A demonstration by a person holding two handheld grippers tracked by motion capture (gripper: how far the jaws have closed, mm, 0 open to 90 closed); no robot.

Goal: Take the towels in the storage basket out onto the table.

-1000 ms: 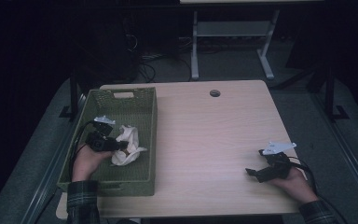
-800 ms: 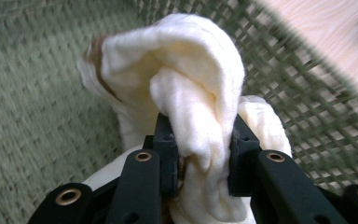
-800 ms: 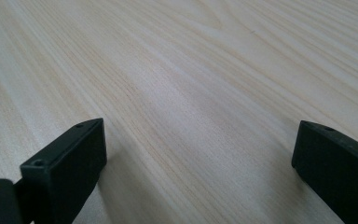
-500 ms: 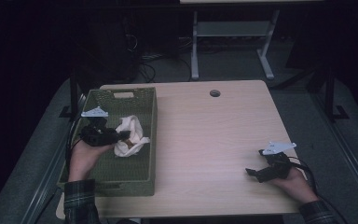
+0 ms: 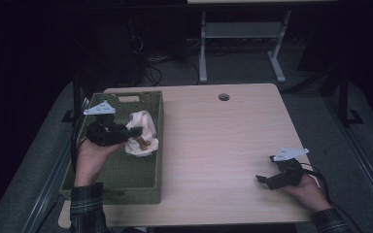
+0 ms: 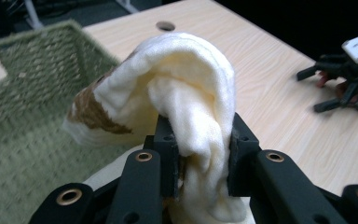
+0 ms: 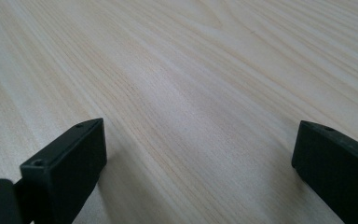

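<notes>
Nearest us, the right gripper [image 5: 267,179] rests on the table [image 5: 213,145], jaws wide apart on bare wood. Farther off, the left gripper [image 6: 200,154] clamps a cream cloth [image 6: 186,98] above the basket [image 5: 126,170]; the cloth's lower folds hide behind the jaws, and we cannot make out its brown patch.

Left tongs [image 5: 137,131] have lifted the cloth [image 5: 143,133] above the basket [image 5: 151,184].

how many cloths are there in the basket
1. A cream cloth with a brown patch, held by the left gripper over the green basket. The lifted cloth could hide more.
</notes>
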